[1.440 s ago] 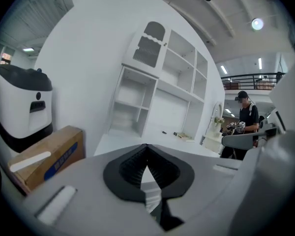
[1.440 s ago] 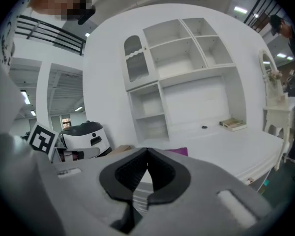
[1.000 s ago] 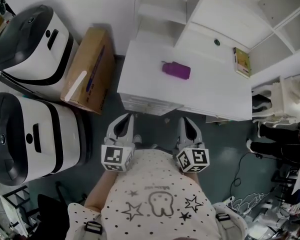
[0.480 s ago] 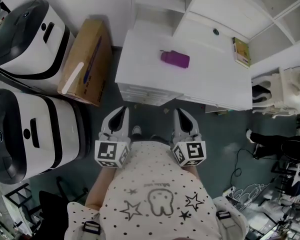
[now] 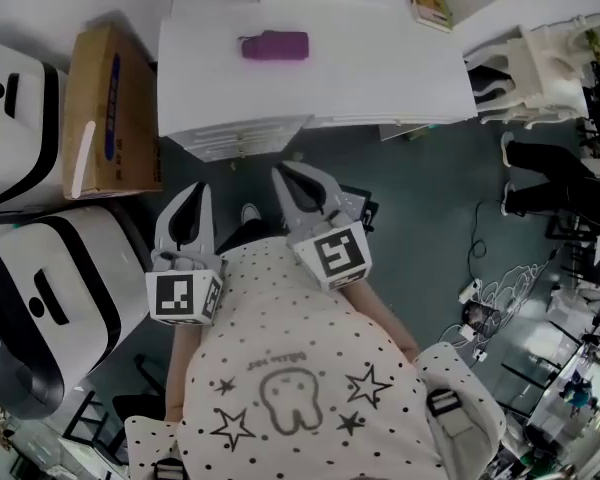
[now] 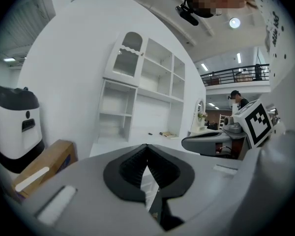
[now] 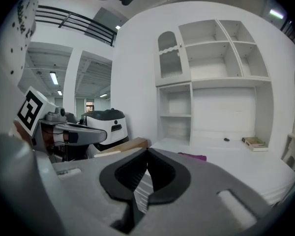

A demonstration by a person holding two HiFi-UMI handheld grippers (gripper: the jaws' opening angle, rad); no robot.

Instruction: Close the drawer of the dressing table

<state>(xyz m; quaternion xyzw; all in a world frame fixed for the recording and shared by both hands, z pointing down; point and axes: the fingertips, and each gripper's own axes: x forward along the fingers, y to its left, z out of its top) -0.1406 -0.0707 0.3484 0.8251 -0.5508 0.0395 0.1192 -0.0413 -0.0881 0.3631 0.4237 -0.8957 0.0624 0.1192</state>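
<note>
The white dressing table (image 5: 380,78) fills the top of the head view, with a purple bottle (image 5: 275,45) and a small book (image 5: 427,1) on it. Its ribbed drawer front (image 5: 235,136) juts out a little under the top's left front edge. My left gripper (image 5: 198,190) is shut and empty, a short way before the drawer and to its left. My right gripper (image 5: 285,172) is also shut and empty, its tips close below the drawer's right end. The left gripper view shows the left gripper (image 6: 147,147) with its jaws together. In the right gripper view, the right gripper (image 7: 147,152) points level at the ribbed front (image 7: 144,191).
A cardboard box (image 5: 100,108) leans left of the table. Two white-and-black machines (image 5: 15,98) (image 5: 50,298) stand at the far left. A white stool (image 5: 540,63), a person's legs (image 5: 540,178) and floor cables (image 5: 505,293) are at the right.
The head view has swung, so the table now sits higher and further left. The right gripper has rolled and moved ahead of the left one, nearer the drawer front. Both stayed shut.
</note>
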